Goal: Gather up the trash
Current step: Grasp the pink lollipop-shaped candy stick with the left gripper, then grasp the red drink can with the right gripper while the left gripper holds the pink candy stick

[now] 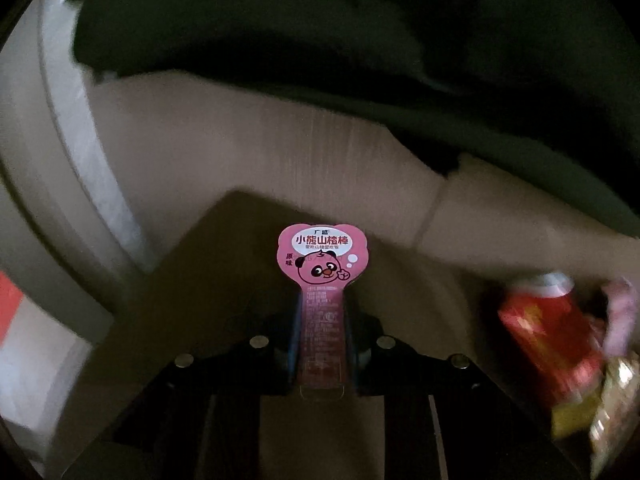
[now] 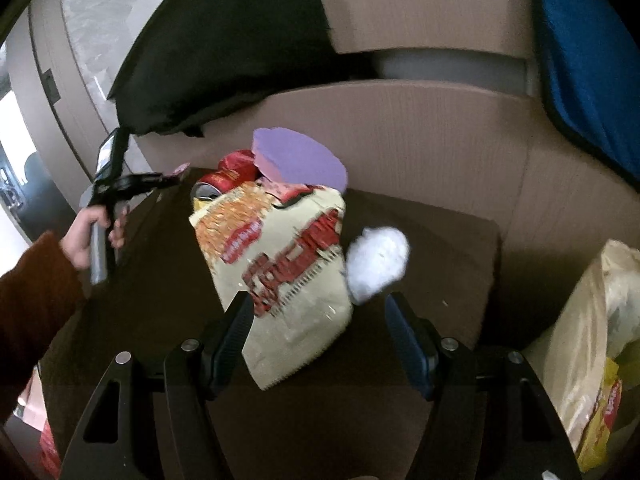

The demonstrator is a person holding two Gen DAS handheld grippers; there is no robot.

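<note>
My left gripper (image 1: 322, 312) is shut on a pink bear-print candy wrapper (image 1: 323, 256), held upright over a cardboard box's dark floor (image 1: 192, 280). A red can (image 1: 548, 332) lies at the right. In the right wrist view my right gripper (image 2: 320, 312) is open above a cream and red snack bag (image 2: 280, 272) lying in the box. A white crumpled tissue (image 2: 378, 262), a purple sheet (image 2: 298, 160) and the red can (image 2: 232, 172) lie around the bag. The left gripper (image 2: 176, 174) with the wrapper shows at the box's left side.
The box walls (image 2: 400, 132) rise behind the trash. A black cushion (image 2: 224, 68) and a blue cushion (image 2: 588, 68) lie beyond the box. A plastic bag with yellow packets (image 2: 596, 360) sits at the right. A pale floor strip (image 1: 52, 120) is at left.
</note>
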